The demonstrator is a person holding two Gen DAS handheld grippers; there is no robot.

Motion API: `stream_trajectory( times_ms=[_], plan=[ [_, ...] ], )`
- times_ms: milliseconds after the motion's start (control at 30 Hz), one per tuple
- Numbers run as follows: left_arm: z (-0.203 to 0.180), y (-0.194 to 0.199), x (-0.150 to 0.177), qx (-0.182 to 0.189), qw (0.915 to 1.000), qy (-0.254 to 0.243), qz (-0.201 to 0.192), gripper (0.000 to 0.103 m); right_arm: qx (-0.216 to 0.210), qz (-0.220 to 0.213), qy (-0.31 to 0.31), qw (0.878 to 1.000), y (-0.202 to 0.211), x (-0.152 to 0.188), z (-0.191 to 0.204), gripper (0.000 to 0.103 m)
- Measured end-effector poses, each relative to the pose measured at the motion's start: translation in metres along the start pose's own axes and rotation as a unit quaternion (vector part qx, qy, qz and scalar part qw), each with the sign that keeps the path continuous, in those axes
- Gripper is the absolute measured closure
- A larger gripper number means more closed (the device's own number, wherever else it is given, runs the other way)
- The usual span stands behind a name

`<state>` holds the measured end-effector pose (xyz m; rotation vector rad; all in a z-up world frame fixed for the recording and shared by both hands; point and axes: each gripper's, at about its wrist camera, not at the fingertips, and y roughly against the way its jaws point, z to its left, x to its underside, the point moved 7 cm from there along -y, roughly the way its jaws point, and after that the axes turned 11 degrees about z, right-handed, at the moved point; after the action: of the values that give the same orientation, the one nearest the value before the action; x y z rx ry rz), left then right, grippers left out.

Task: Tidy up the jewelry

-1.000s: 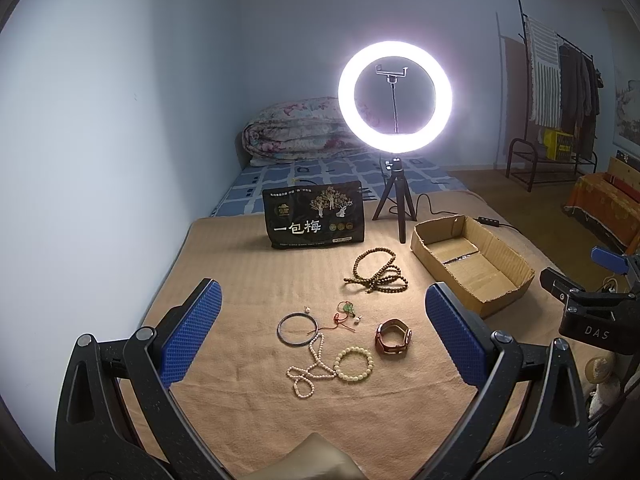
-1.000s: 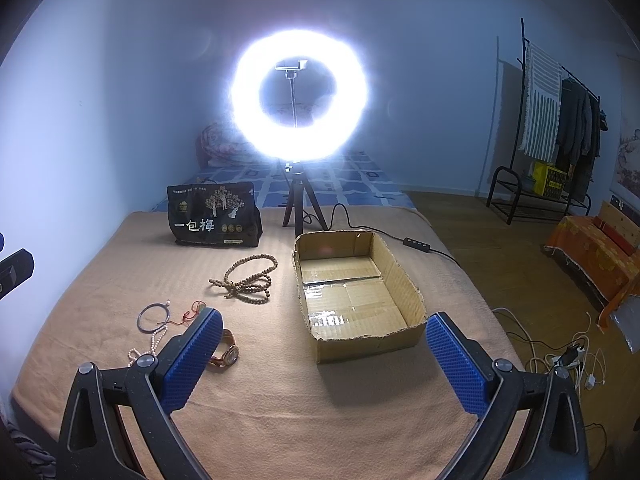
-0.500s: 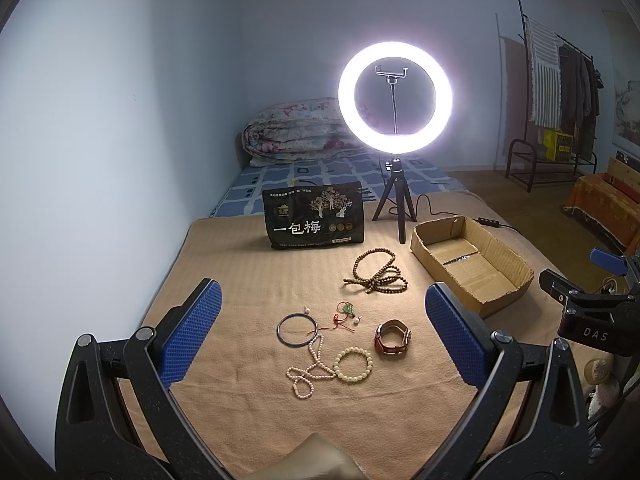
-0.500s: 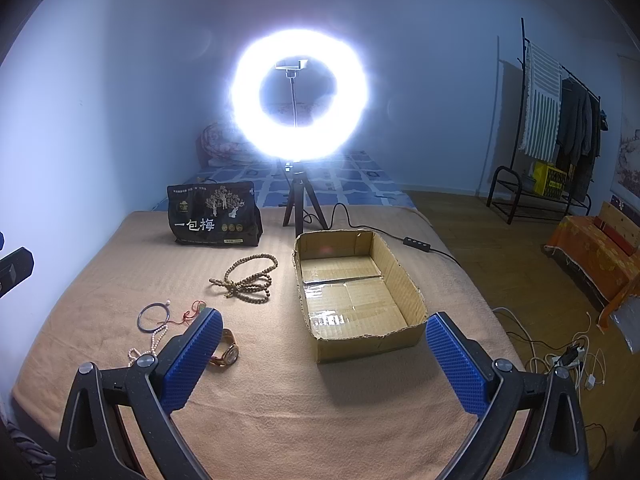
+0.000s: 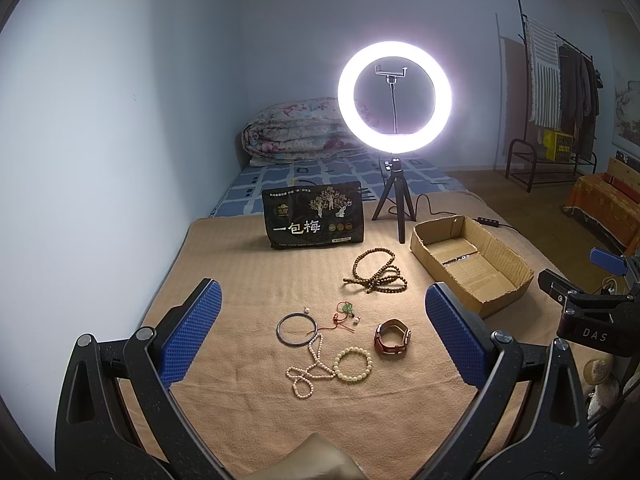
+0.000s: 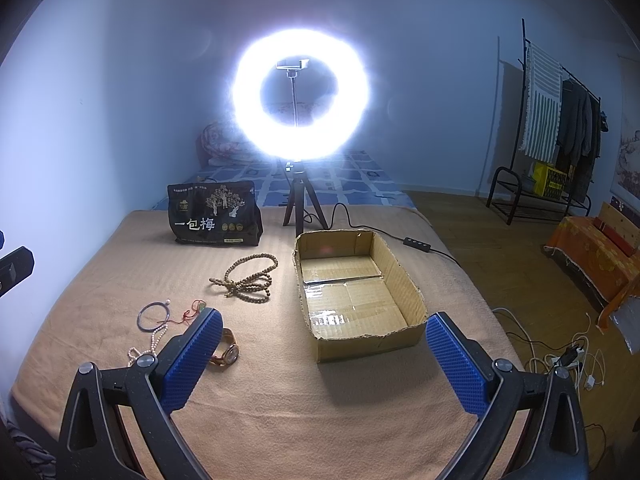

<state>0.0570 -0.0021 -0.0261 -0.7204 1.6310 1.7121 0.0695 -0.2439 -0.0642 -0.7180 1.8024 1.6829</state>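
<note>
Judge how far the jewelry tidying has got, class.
Done: nothing; the cardboard box holds no jewelry. In hand: nothing; the left gripper and right gripper are open above the blanket. Left: the brown bead string, watch, bangle, white beads and pale bracelet.

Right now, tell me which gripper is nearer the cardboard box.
Right. The right gripper hovers directly before the cardboard box; the left gripper faces the jewelry, box off to its right.
</note>
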Motion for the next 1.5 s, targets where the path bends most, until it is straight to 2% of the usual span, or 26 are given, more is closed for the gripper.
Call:
stream_trajectory(
  times_ms=[800,1000,1500],
  plan=[
    [0.0,-0.001,0.001,-0.001,1.0,0.0,0.0,0.0,-0.002,0.003,0.004,1.0,-0.002,0.002,0.003,0.0],
    [0.005,-0.003,0.001,-0.01,0.9999,0.004,0.004,0.0,-0.002,0.006,0.007,1.0,-0.005,0.003,0.004,0.0],
    [0.054,-0.04,-0.007,-0.031,0.9976,0.043,0.044,0.0,-0.026,0.046,0.04,0.998,-0.032,0.003,0.024,0.0]
  ],
)
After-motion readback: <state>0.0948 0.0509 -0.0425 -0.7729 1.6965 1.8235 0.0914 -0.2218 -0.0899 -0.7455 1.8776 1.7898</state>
